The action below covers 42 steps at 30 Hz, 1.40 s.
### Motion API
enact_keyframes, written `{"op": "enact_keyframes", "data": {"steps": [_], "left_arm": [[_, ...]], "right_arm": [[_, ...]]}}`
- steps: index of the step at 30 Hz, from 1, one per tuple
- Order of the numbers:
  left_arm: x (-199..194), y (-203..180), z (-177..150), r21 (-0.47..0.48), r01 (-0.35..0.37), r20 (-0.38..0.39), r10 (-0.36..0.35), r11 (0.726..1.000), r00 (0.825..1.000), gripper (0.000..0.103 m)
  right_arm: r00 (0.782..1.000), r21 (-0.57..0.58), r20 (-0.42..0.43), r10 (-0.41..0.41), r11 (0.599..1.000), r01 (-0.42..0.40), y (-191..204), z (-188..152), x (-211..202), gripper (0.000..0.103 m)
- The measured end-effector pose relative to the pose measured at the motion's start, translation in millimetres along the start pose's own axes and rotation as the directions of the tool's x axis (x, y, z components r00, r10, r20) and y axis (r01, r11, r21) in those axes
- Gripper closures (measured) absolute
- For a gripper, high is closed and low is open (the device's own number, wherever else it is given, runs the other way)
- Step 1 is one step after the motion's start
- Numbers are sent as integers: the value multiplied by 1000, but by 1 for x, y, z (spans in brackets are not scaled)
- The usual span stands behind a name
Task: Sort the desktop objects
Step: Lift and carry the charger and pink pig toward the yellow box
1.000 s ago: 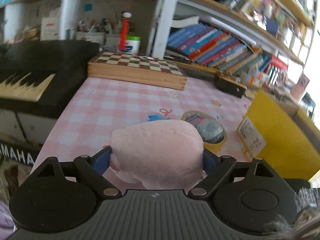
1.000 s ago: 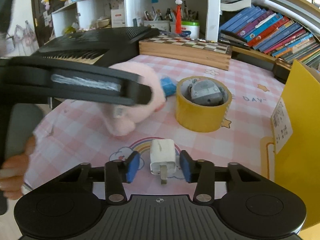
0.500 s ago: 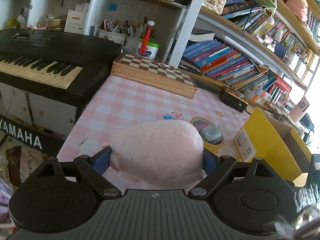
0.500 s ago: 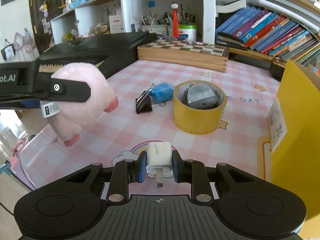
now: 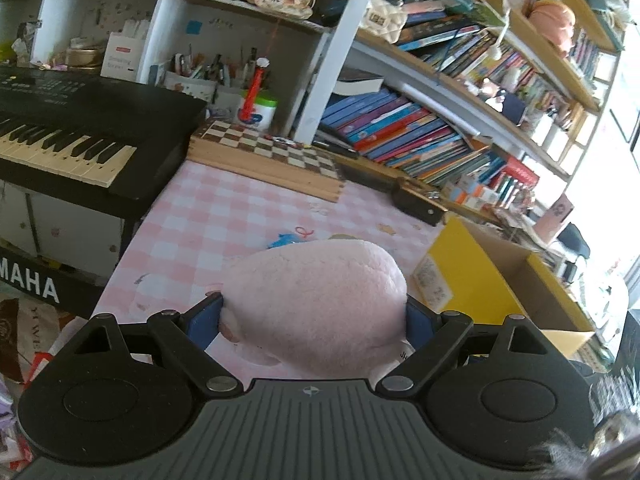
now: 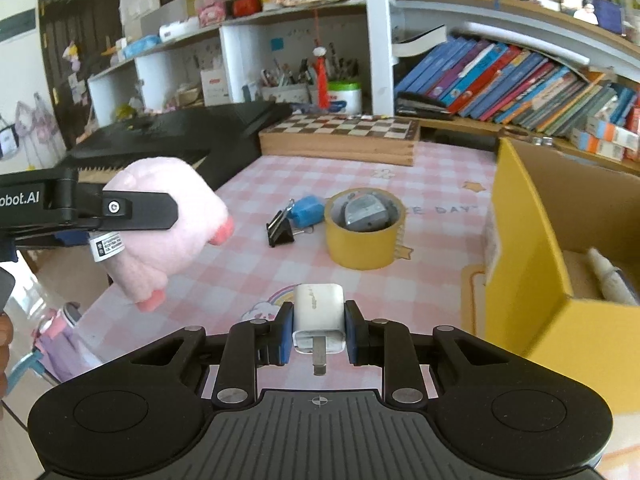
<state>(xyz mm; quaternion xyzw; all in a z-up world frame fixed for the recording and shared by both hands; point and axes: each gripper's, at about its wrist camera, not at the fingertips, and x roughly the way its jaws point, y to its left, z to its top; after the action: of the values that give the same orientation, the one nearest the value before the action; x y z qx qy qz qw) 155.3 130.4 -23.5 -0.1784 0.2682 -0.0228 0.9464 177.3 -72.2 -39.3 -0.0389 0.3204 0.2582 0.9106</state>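
My left gripper [image 5: 314,316] is shut on a pink plush toy [image 5: 316,304] and holds it in the air above the left edge of the pink checked table; the toy [image 6: 168,232] also shows in the right wrist view. My right gripper [image 6: 319,330] is shut on a white charger plug [image 6: 319,316], lifted above the table. A yellow cardboard box [image 6: 560,264] stands open to the right. A yellow tape roll [image 6: 366,236] with a grey object inside, a black binder clip [image 6: 280,230] and a small blue object [image 6: 308,210] lie on the table.
A wooden chessboard box [image 6: 344,138] lies at the back. A black keyboard [image 5: 72,132] stands to the left. Bookshelves [image 5: 420,132] run behind the table. A white tube-like item [image 6: 610,278] lies in the yellow box.
Both grippers have risen from the table. The right gripper has shut on the charger plug and lifted it. The left gripper carried the plush toy up and back.
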Motion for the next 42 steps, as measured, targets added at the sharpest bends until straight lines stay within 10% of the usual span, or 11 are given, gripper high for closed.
{"op": "enact_keyframes", "data": {"steps": [18, 42], "left_arm": [[-48, -33, -31, 26, 155, -78, -153, 988, 985, 14], [-80, -92, -70, 117, 361, -206, -333, 925, 920, 14]], "right_arm": [[996, 146, -54, -66, 987, 74, -17, -36, -84, 79], [976, 242, -86, -199, 946, 214, -23, -94, -160, 79]]}}
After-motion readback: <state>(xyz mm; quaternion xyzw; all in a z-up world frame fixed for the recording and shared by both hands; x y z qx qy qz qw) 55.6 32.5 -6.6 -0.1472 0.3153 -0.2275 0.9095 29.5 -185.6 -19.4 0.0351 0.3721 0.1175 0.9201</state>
